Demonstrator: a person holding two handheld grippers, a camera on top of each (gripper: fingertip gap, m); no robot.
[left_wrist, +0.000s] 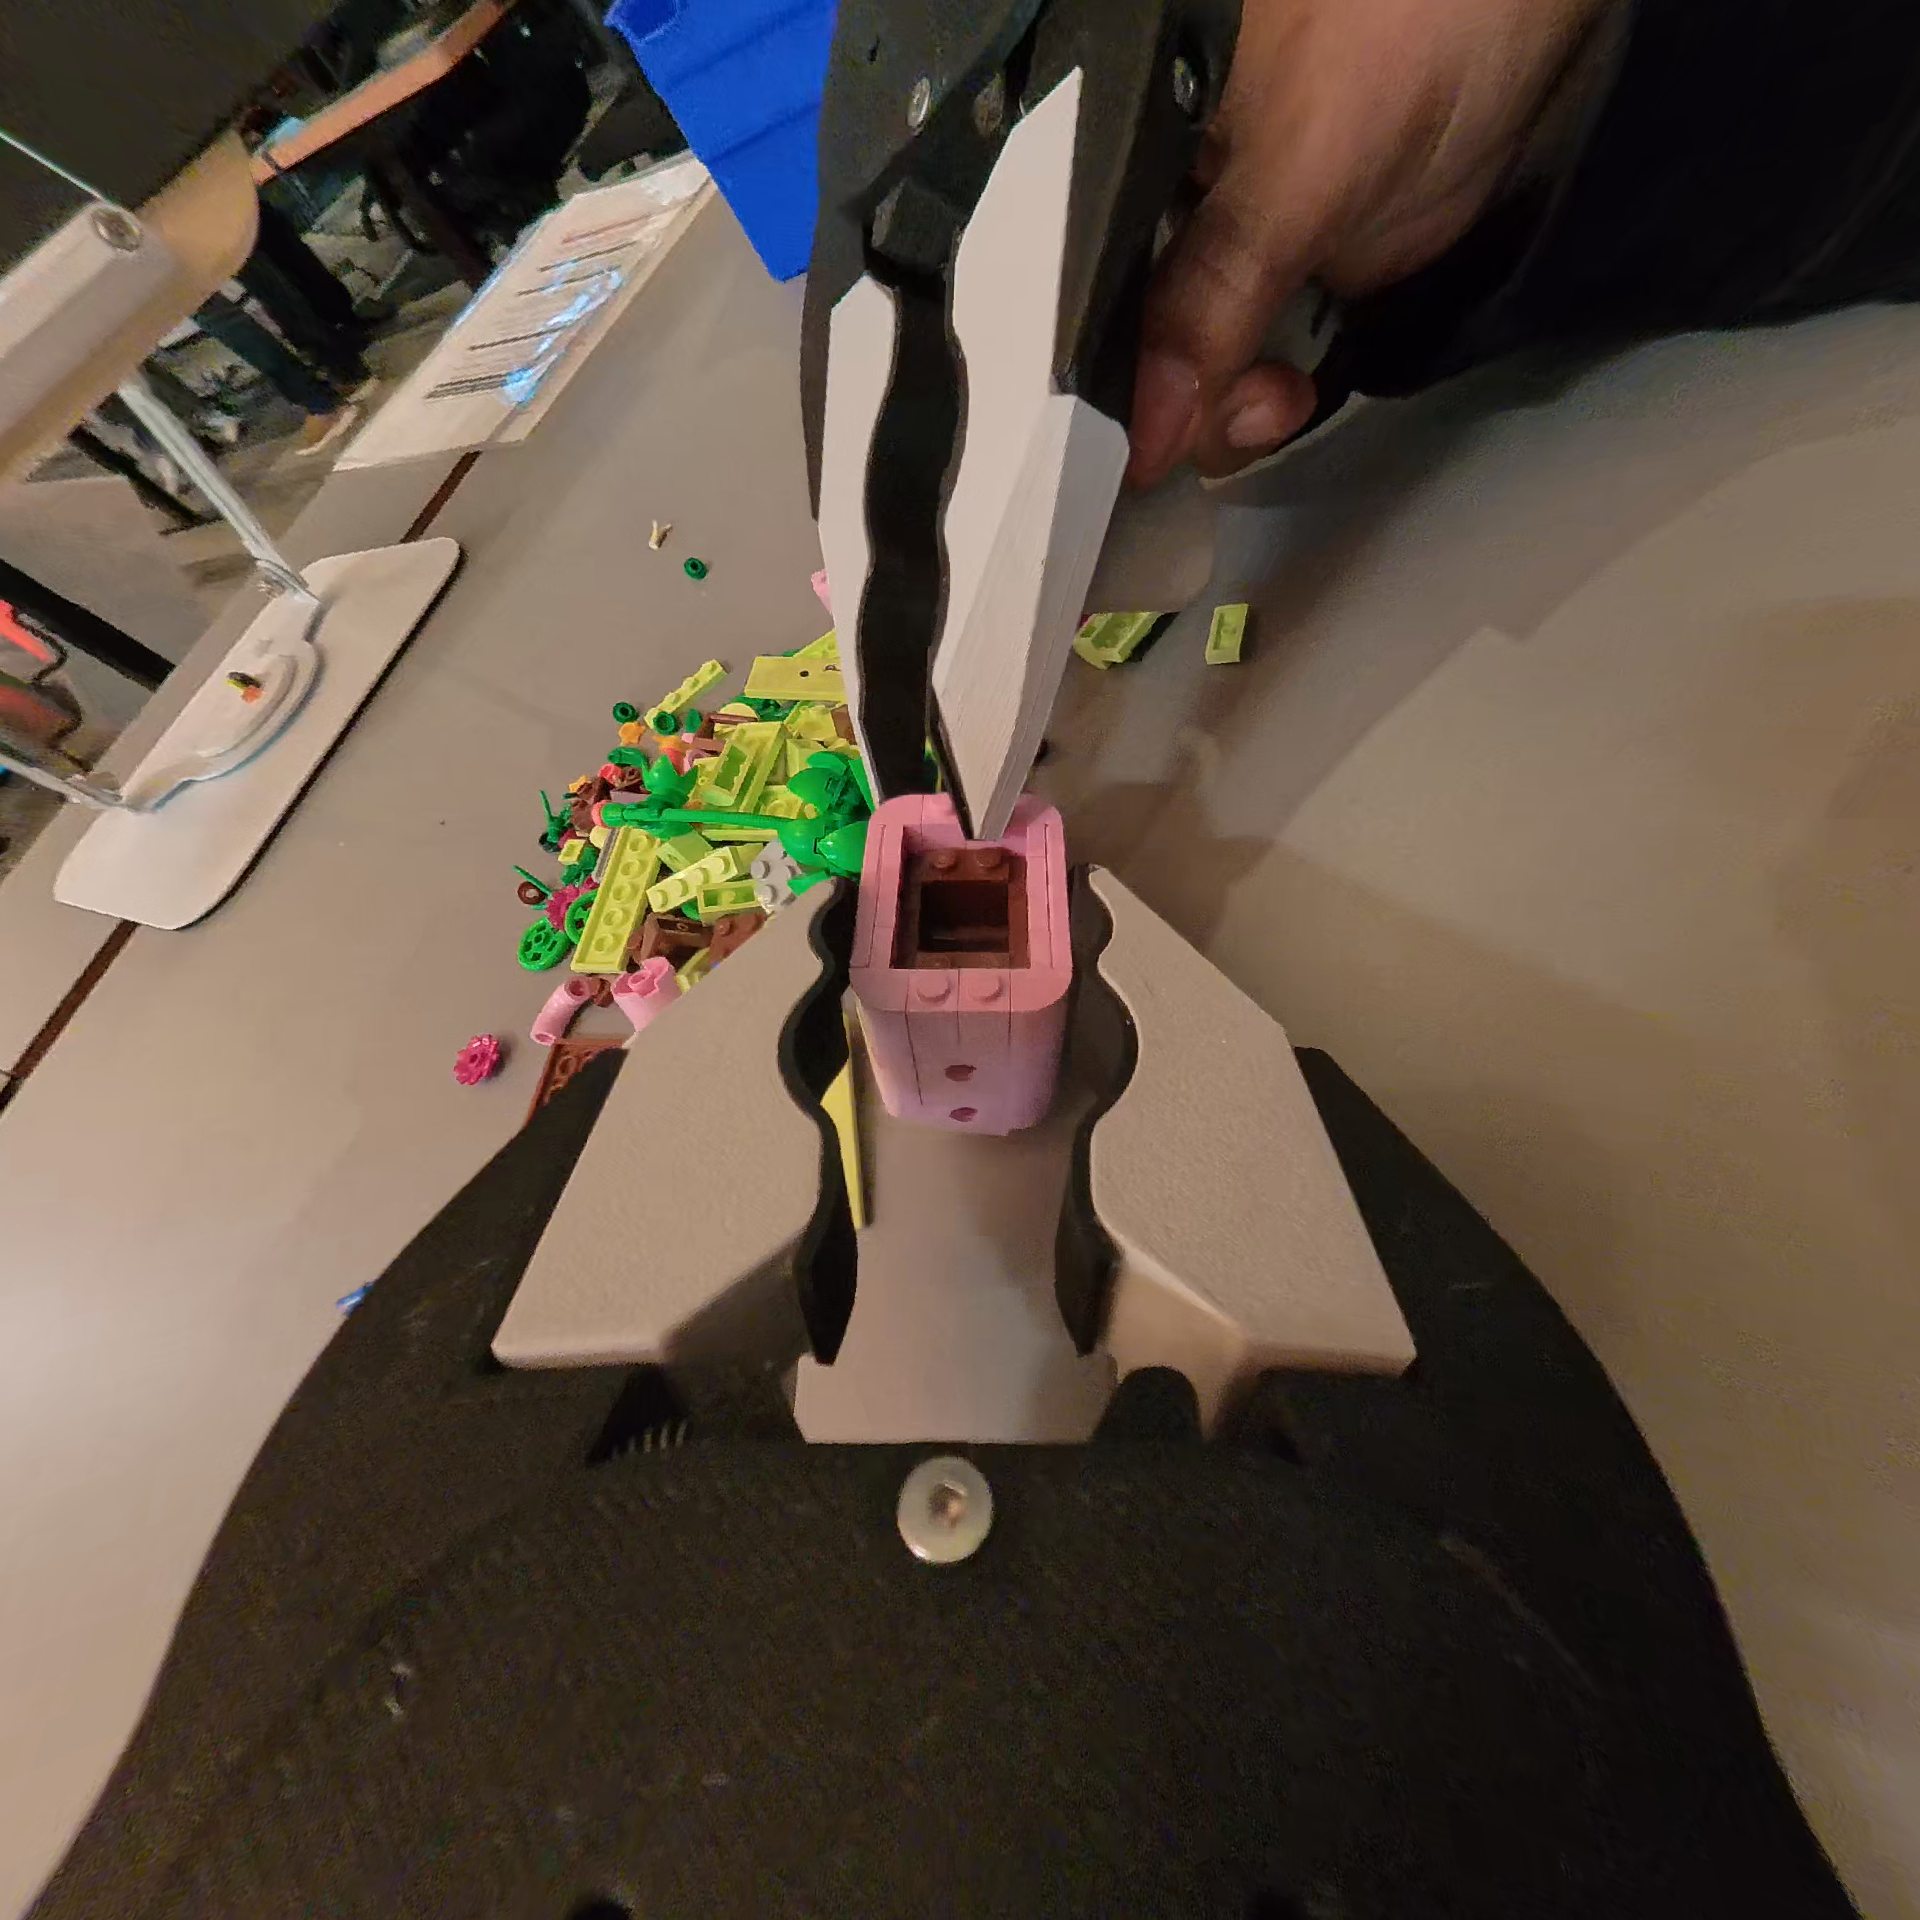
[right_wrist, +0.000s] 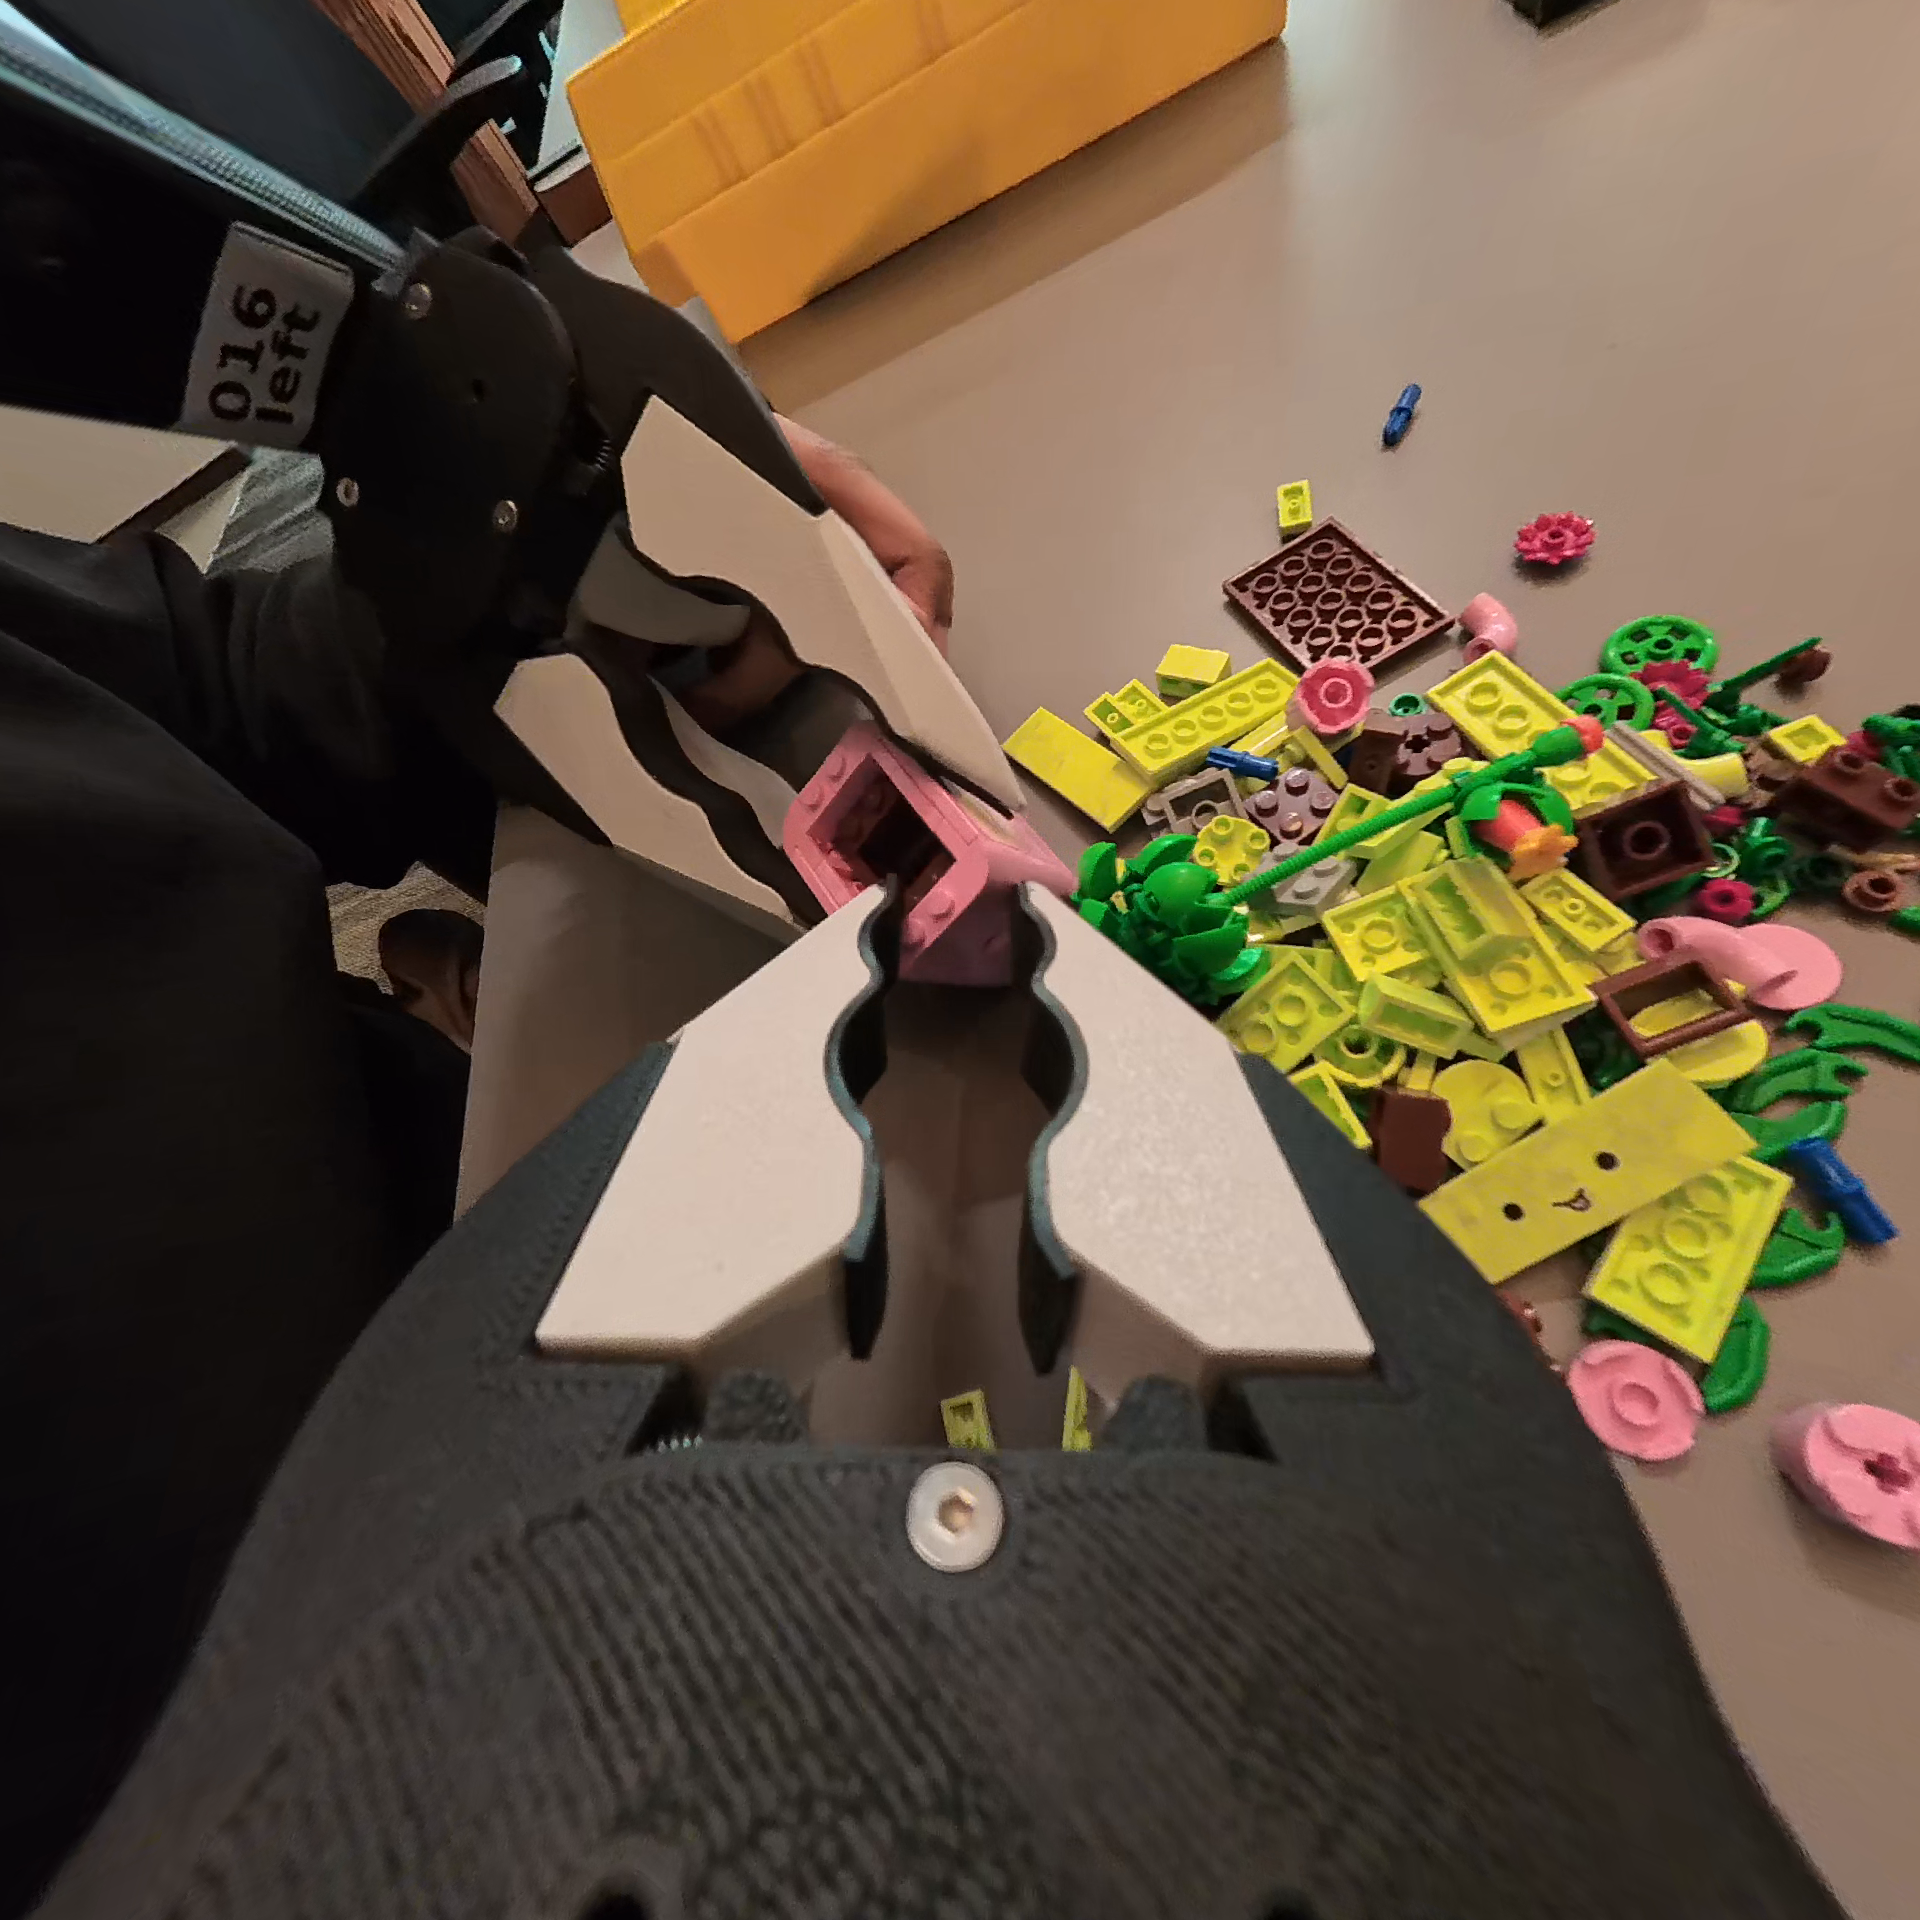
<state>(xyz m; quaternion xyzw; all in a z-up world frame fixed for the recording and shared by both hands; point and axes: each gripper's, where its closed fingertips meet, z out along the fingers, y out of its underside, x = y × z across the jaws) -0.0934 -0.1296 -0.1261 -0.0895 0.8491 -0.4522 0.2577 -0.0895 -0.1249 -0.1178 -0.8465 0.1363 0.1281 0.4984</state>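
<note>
our left gripper (left_wrist: 961, 935) pinches the pink brick pot (left_wrist: 961, 966) by its side walls, its open top showing a brown-lined hollow. our right gripper (right_wrist: 951, 899) has closed its tips on the pot's far rim, one tip apparently inside the hollow, though we cannot tell how firmly it bites. to do this well, we judge, keep the left hold steady and the right tips square to the rim, so the walls don't split. just beyond the pot lies the pile of lime, green and brown bricks (left_wrist: 686, 831); on the pot's near side, bare grey table (left_wrist: 1507, 935) gives free room. the table edge (right_wrist: 478, 997) runs close to the pot, a yellow bin (right_wrist: 883, 156) well beyond it.
</note>
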